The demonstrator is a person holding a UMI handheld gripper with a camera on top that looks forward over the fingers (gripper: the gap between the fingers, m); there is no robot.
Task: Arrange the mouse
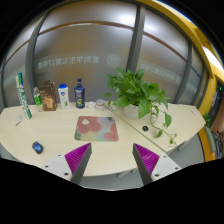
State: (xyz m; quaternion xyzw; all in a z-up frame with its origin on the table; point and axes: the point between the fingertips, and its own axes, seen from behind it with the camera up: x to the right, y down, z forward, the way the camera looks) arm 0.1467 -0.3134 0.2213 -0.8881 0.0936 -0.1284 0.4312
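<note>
We had the gripper [113, 160] wide open, holding nothing, well back from the table [60, 150]. The mouse [38, 147] sat near the table's front edge, off to one side of the mousepad [95, 127] (apart from it). Risk as we judged it: an approach w/ poor aim could nudge the mouse over the edge, or swing toward the plant [140, 95].

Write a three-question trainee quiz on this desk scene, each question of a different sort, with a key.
1. True or false: the gripper is shut on the mouse.
2. Which lies just ahead of the fingers? A) the mouse pad B) the potted plant C) the bottles
3. Fill in: the mouse sits on the bare table, to the ___ of the mouse pad.

Key: 1 false; the fingers stand open, holding nothing. 2 A. 3 left.
</note>
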